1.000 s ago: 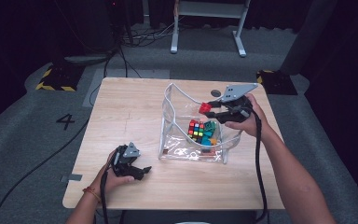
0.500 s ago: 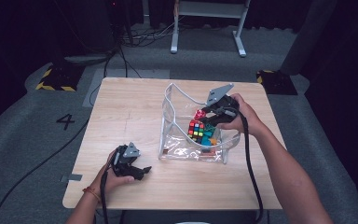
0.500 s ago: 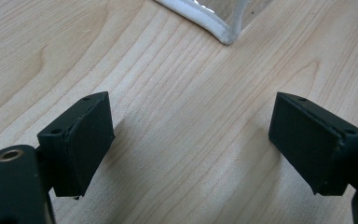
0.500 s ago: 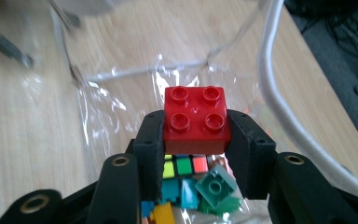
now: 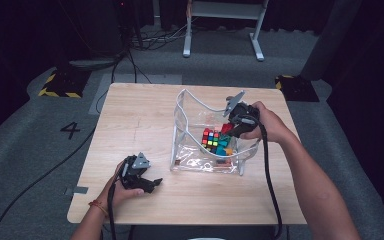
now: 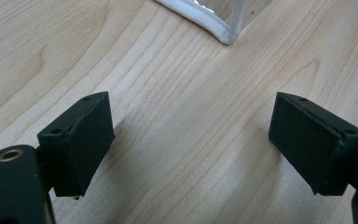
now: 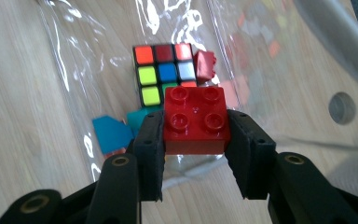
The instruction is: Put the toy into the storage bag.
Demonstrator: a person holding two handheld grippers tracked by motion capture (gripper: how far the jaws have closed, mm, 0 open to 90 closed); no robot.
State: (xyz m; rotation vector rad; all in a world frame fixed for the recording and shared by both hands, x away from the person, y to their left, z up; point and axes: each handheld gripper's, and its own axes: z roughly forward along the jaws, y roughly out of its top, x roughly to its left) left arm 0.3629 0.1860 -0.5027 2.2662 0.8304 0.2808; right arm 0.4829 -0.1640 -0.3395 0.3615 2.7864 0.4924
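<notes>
R claw point(image 7: 195, 140) grips glossy red 4-stud plastic brick point(image 7: 196, 120) w/ square top.

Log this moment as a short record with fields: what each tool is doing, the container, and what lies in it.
right tool: shut on the red brick, held above the clear bag
left tool: open, nothing between its pads, over the bare table
container: clear bag, standing open on the table
contents: colour cube, teal pieces, a small red piece
task state: brick not yet released
</notes>
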